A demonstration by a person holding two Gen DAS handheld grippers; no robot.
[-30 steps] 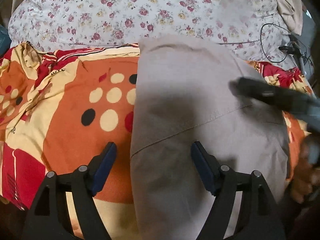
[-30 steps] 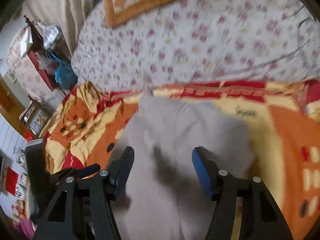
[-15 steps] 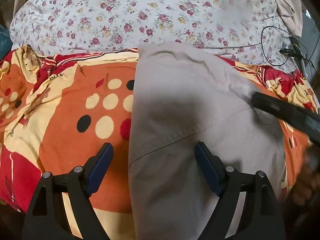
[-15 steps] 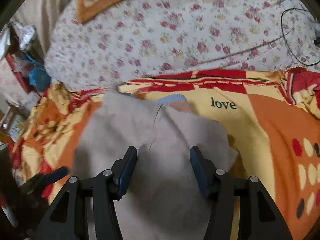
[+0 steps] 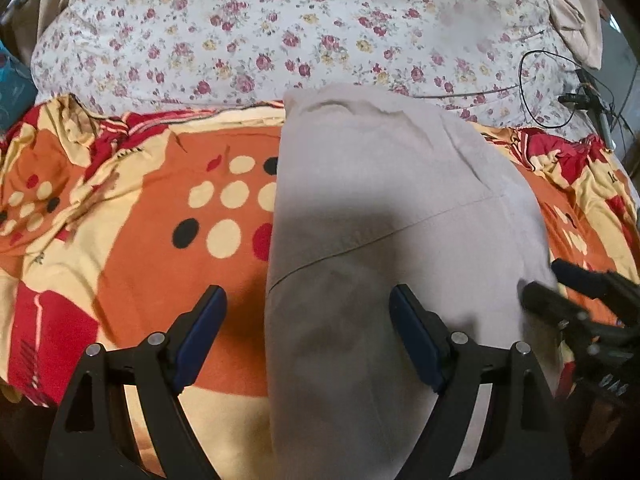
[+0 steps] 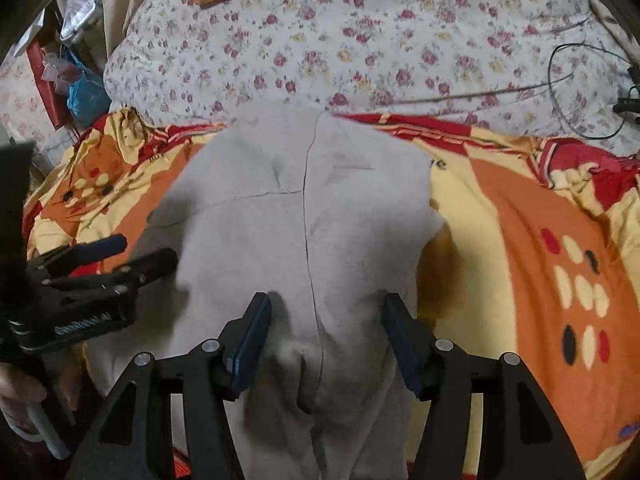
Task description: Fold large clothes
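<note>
Floral quilt (image 5: pixel 280 40) – orange blanket (image 5: pixel 160 208), cable (image 5: pixel 536 92).

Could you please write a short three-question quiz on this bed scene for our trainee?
1. True or false: the left gripper is clamped on the grey garment.
2. What does the garment lie on? A) bare floor B) orange blanket C) wooden chair
3. What black item lies on the floral sheet at far right?

Key: 1 false, its jaws stand open; 2 B; 3 a looped cable.
</note>
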